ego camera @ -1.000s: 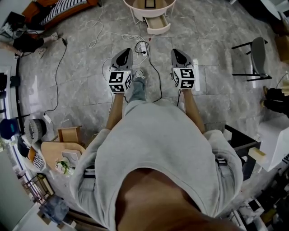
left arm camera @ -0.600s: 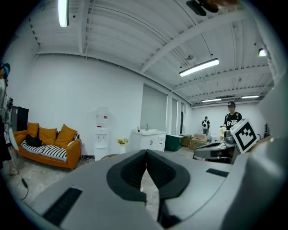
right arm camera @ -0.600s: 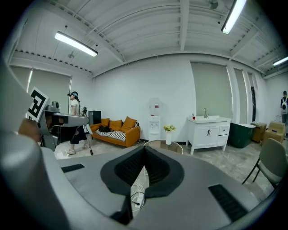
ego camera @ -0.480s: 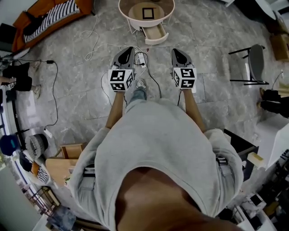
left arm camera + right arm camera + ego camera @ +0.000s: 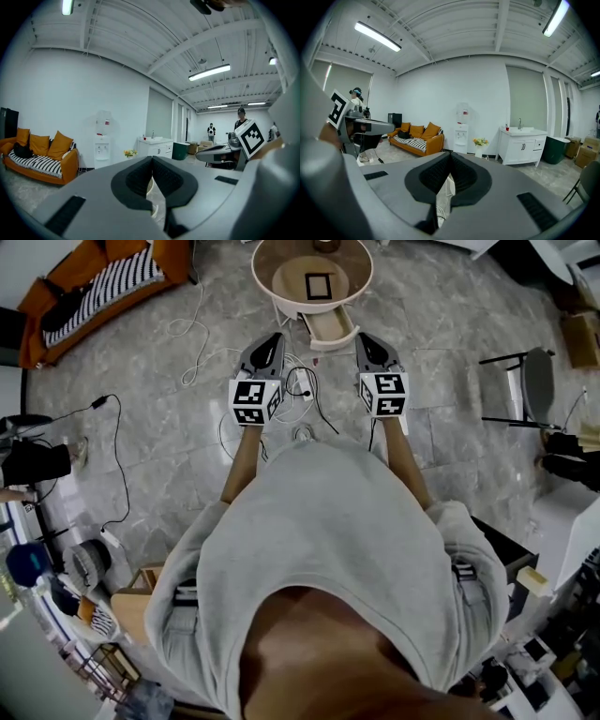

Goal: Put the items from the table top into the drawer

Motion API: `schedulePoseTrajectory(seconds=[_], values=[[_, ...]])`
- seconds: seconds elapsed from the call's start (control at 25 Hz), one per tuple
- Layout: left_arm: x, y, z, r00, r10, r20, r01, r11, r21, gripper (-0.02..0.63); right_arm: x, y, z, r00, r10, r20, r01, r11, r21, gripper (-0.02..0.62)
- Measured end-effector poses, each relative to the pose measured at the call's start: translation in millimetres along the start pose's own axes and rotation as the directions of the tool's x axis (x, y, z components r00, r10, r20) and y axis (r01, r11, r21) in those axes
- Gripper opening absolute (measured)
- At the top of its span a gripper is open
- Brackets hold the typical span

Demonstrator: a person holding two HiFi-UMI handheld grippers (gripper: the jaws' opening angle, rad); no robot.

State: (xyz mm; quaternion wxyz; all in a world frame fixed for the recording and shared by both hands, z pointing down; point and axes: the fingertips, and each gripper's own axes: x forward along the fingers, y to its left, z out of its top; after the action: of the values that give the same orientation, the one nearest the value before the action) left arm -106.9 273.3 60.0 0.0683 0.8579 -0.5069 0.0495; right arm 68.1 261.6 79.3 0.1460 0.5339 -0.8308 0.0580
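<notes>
Both the left claw (image 5: 272,337) and right claw (image 5: 365,338) are pinched together, empty; we're on approach, needing to open over the table (image 5: 366,282) ahead.

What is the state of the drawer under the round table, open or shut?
Open. In the head view the drawer sticks out from under the round table toward the person, its inside showing.

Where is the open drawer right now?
Head view, top centre: the drawer juts from the near edge of the round table toward the person, just ahead of the left gripper and right gripper, between them.
</notes>
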Motion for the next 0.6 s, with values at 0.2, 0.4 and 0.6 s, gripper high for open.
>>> schedulePoseTrajectory(seconds=[0.2, 0.4, 0.6], values=[[34.0, 29.9, 1.3, 0.999, -0.032, -0.008, 0.032, 0.999, -0.011, 0.015, 37.8, -2.7, 5.9, 1.0, -0.018, -0.02, 0.018, 1.0, -0.001, 0.023], [55.7, 36.9, -3.5, 0.998, -0.056, -0.022, 0.055, 0.998, -0.023, 0.015, 52.1, -12.4, -4.6, 0.998, -0.034, -0.057, 0.035, 0.999, 0.008, 0.023], [75.1, 41.6, -13.5, 0.996, -0.072, -0.047, 0.07, 0.997, -0.037, 0.015, 65.4, -24.4, -11.3, 0.996, -0.045, -0.079, 0.046, 0.999, 0.022, 0.023]])
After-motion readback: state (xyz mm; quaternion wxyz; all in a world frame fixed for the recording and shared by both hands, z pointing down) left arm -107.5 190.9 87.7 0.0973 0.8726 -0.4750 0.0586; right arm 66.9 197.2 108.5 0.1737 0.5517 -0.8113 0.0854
